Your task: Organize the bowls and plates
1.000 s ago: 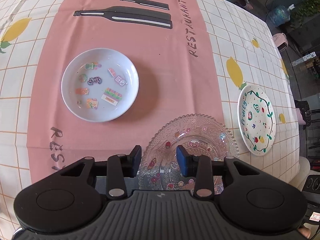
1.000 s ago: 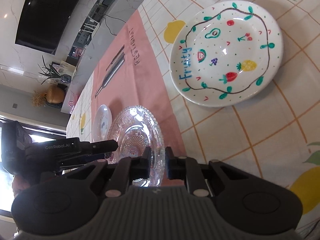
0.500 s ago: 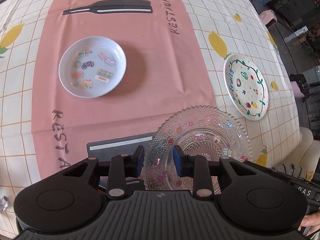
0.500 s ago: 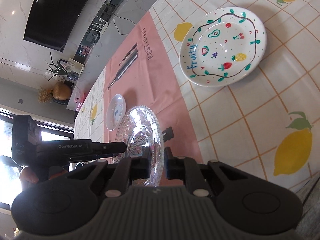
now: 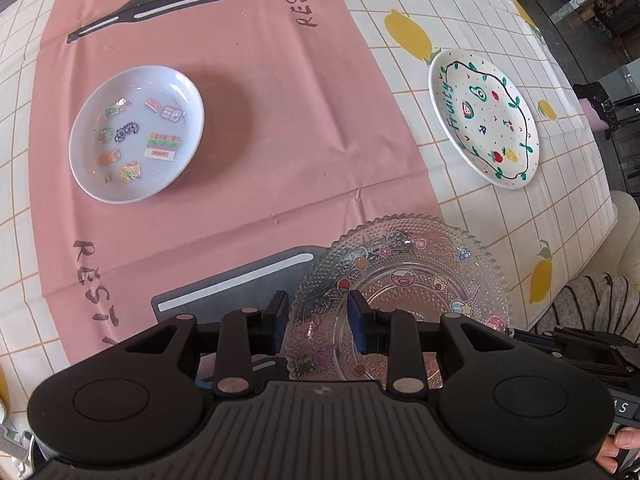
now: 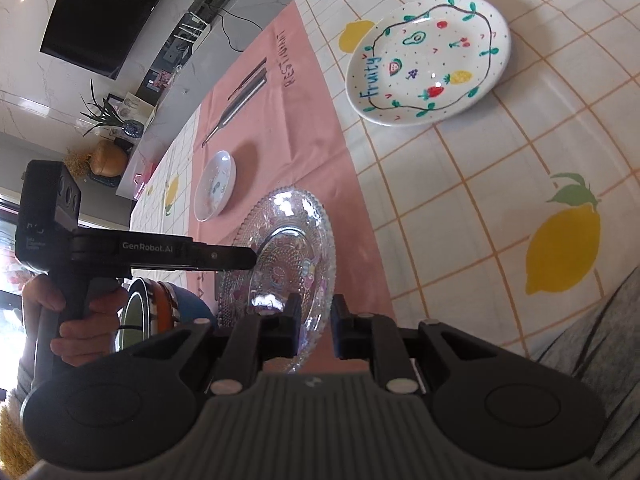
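Holding the glass plate (image 5: 404, 292) level is the main job now, I think. In the left wrist view the glass plate sits at the bottom middle of the frame, and the left claw (image 5: 318, 322) has its two fingers set a little apart with the plate's near edge showing between them; I cannot tell if they press on it. The small white dish (image 5: 136, 134) with stickers is at the upper left on the pink cloth (image 5: 256, 80), and the fruit plate (image 5: 484, 118) is at the upper right. In the right wrist view the right claw (image 6: 316, 326) is nearly closed on the glass plate's edge at the bottom middle. The fruit plate (image 6: 428, 58) lies at the upper right. Move slowly, because glass is slippery and a thin edge grip can tip.
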The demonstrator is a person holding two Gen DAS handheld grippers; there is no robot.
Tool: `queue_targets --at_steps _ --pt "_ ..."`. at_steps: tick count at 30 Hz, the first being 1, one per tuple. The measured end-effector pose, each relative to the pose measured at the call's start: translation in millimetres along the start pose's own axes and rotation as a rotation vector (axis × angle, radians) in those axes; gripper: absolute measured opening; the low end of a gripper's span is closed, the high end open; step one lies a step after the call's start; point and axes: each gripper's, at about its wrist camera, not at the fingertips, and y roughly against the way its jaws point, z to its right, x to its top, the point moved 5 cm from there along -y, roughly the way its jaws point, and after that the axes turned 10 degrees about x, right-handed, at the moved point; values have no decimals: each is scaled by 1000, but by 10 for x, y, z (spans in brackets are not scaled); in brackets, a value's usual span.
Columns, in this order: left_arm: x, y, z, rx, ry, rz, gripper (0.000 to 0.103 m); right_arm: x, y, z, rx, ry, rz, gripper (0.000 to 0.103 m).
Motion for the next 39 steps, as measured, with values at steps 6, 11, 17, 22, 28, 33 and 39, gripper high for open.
queue_targets --at_steps 6,11,17,22,28,33,39 --pt "-21 -54 110 47 -75 18 36 -44 -45 -73 -67 88 -16 20" --pt "-15 -56 134 71 -90 30 36 -91 -105 -150 -116 184 -42 24" --pt "-18 -54 180 93 -98 37 36 -129 -188 -199 -180 247 -71 29" --pt "-13 -77 204 88 -88 37 41 -134 -287 -174 -226 252 -114 33" --pt "-17 -74 217 98 -91 44 43 -120 -302 -135 -229 218 -118 35" --pt "-14 -74 212 108 -73 47 45 -116 -331 -147 -230 208 -115 39" --pt "-27 -64 160 132 -35 58 59 -102 -330 -125 -179 166 -108 48"
